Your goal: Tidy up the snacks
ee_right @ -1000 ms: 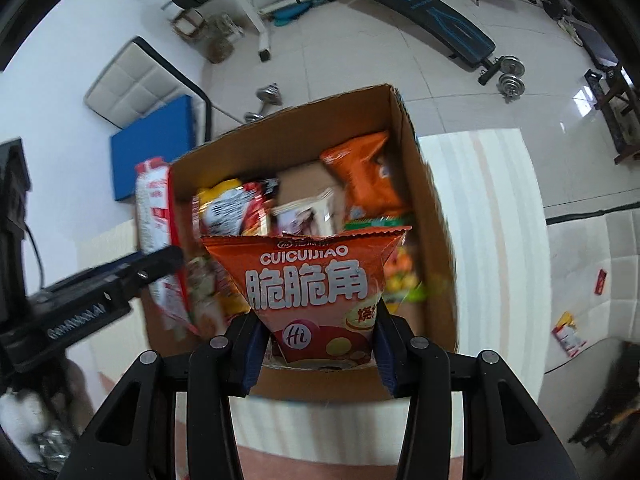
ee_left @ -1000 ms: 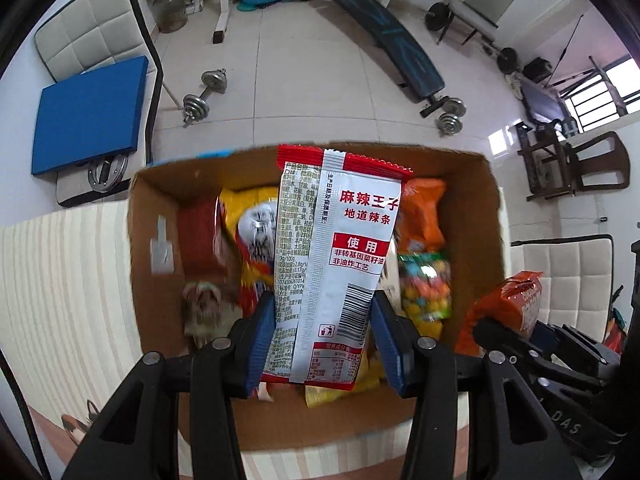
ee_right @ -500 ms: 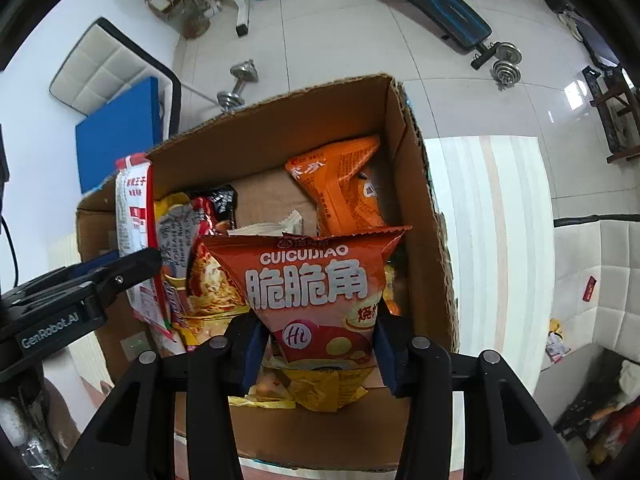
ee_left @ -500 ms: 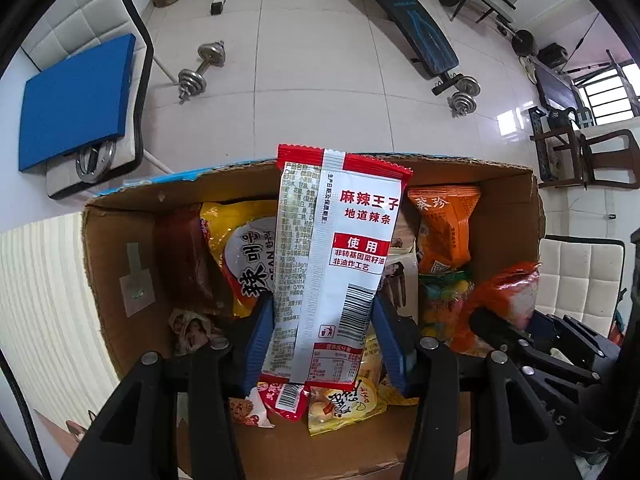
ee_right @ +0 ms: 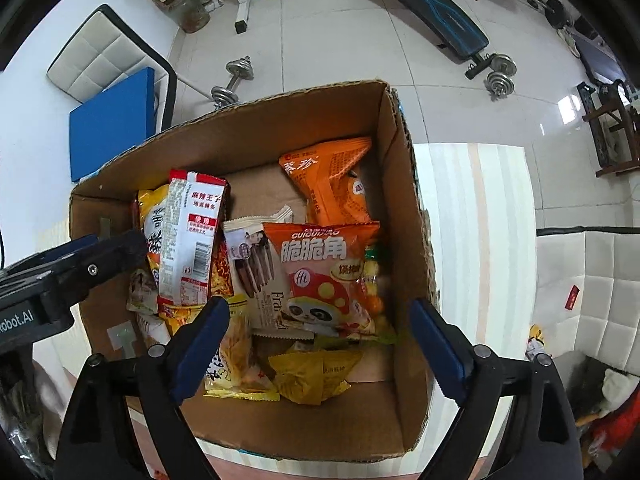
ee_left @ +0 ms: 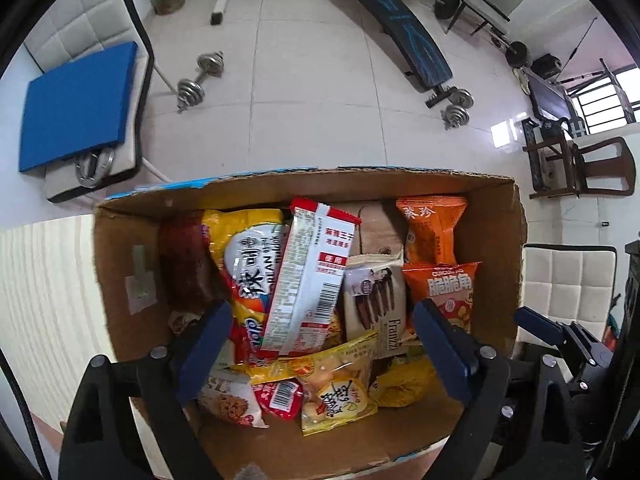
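A brown cardboard box [ee_left: 132, 248] [ee_right: 404, 184] holds several snack packets. The red and white spicy strip packet [ee_left: 308, 276] [ee_right: 190, 236] leans on the pile in the box's left half. The orange CUICUIJIAO chip bag [ee_left: 444, 288] [ee_right: 324, 272] lies in the right half. My left gripper [ee_left: 322, 354] is open and empty above the box's near side. My right gripper [ee_right: 320, 344] is open and empty above the near side too. The left gripper's finger [ee_right: 100, 256] shows at the left in the right wrist view.
The box stands on a striped cream table [ee_left: 36, 300] [ee_right: 480, 216]. Beyond lie a tiled floor with dumbbells [ee_left: 198, 80], a blue weight bench [ee_left: 404, 36], a white chair with a blue pad [ee_left: 76, 104] and wooden chairs [ee_left: 580, 164].
Both grippers have opened. The red and white packet and the orange chip bag have dropped from the jaws into the box.
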